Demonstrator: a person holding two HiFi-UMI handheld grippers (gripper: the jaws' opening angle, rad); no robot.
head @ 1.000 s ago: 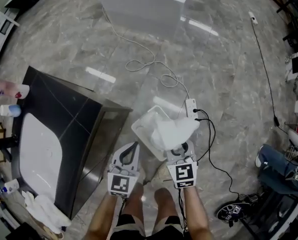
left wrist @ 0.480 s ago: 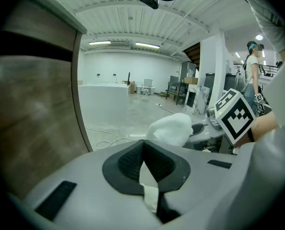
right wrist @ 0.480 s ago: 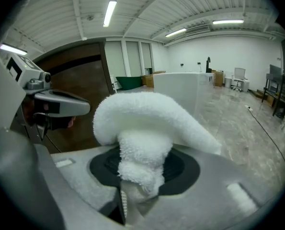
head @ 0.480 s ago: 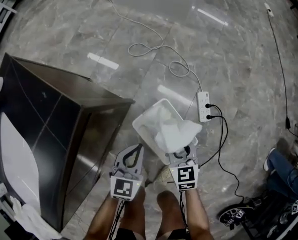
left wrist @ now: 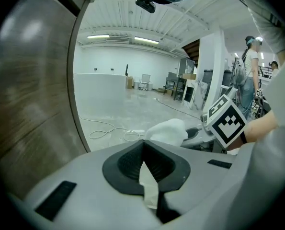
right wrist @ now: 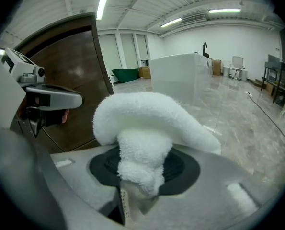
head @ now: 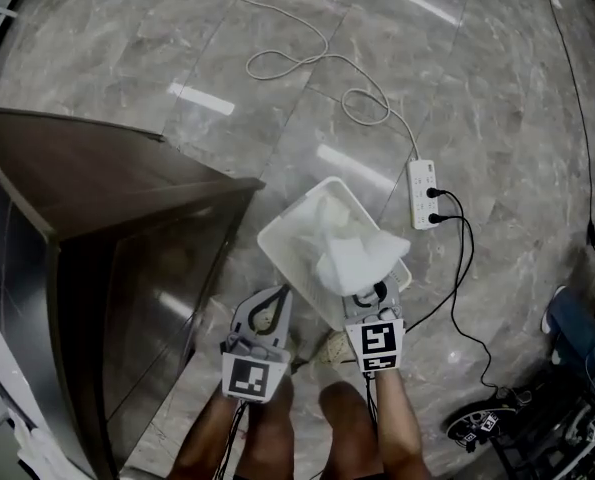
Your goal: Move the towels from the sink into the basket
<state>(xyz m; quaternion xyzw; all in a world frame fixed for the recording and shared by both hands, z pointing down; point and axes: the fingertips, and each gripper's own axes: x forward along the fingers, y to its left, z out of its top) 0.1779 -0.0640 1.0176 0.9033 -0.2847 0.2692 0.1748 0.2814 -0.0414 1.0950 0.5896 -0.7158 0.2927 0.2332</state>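
My right gripper [head: 365, 288] is shut on a white towel [head: 357, 258], which hangs over the near right corner of the white basket [head: 277, 245] on the floor. In the right gripper view the towel [right wrist: 147, 123] bulges out between the jaws and droops over them. Another white towel [head: 322, 218] lies inside the basket. To the left of the basket's near corner my left gripper [head: 273, 292] is shut with nothing in it. Its jaws meet tip to tip in the left gripper view [left wrist: 143, 150], where the right gripper's towel [left wrist: 168, 130] shows ahead.
A tall dark brown cabinet [head: 97, 228] stands close on the left of the basket. A white power strip [head: 424, 181] with black plugs lies just right of the basket, and a white cable [head: 297, 63] loops across the marble floor beyond. Black shoes [head: 477, 423] sit at the lower right.
Both grippers have come down toward the floor, the right one bringing the towel low over the basket. The sink counter has slid out of the head view at the left.
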